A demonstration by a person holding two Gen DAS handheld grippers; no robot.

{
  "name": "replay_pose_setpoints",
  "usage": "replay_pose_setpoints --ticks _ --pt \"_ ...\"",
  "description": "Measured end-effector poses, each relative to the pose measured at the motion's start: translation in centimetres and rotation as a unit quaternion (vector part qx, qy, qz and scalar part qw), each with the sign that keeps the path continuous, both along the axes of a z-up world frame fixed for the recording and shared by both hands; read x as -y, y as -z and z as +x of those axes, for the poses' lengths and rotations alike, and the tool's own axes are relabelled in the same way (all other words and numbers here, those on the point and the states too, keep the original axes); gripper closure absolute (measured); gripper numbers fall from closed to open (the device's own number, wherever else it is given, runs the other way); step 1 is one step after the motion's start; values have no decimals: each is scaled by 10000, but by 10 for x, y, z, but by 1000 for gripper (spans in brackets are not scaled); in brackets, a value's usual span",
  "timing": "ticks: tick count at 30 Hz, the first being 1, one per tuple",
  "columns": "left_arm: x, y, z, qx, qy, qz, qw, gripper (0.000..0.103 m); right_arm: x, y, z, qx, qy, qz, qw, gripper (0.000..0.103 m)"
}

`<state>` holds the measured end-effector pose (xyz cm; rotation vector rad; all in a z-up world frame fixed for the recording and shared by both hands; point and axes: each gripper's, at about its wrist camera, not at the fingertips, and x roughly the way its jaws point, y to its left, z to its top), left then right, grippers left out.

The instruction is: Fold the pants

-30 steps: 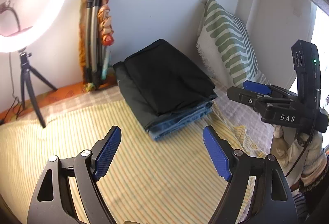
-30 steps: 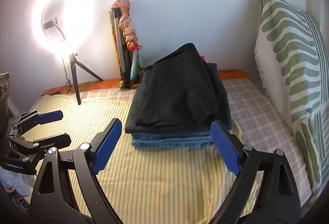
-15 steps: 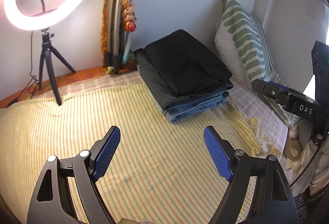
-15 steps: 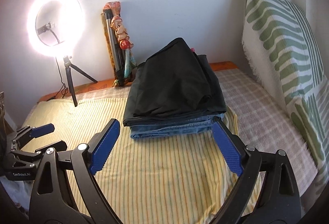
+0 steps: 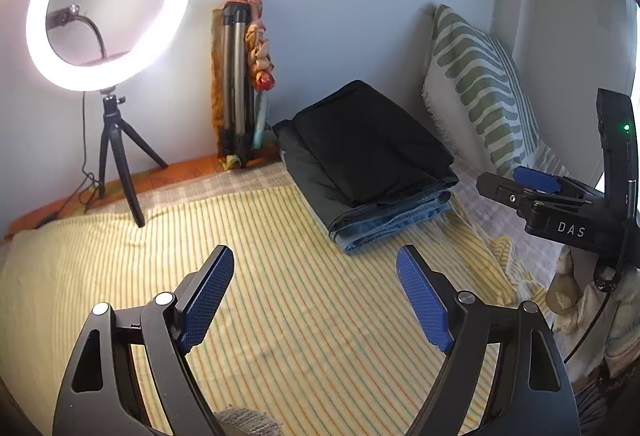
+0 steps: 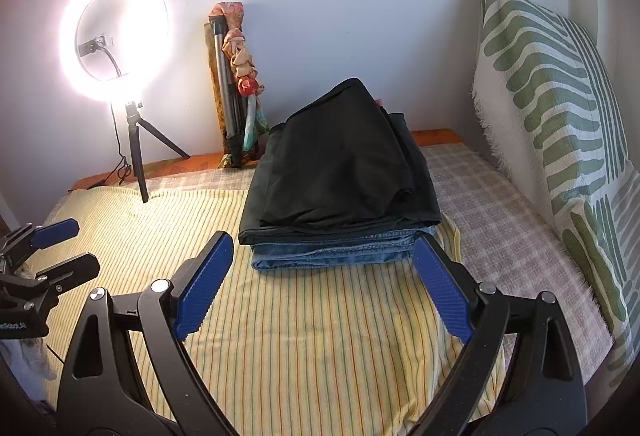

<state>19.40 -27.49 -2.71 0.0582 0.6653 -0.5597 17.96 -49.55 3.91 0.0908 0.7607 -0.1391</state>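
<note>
On the striped bedcover [image 5: 280,308], left wrist view: the left gripper [image 5: 314,292] stands spread and empty, well short of the folded pants stack [image 5: 368,163]. Right wrist view: the right gripper [image 6: 324,278] is likewise spread, empty. Folding appears complete; nothing unfolded is visible.

Two grippers: left gripper [image 5: 314,296], right gripper [image 6: 322,276]. One stack of folded pants [image 6: 340,179], three layers. One ring light [image 5: 108,1]. One folded tripod [image 5: 236,83]. One pillow [image 6: 560,123].
</note>
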Motion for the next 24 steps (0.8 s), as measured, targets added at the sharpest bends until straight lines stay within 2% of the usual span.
replay_pose_setpoints --ticks 24 --pt "7 5 1 -105 52 54 9999 18 0 0 2 -9 -60 -53 10000 9"
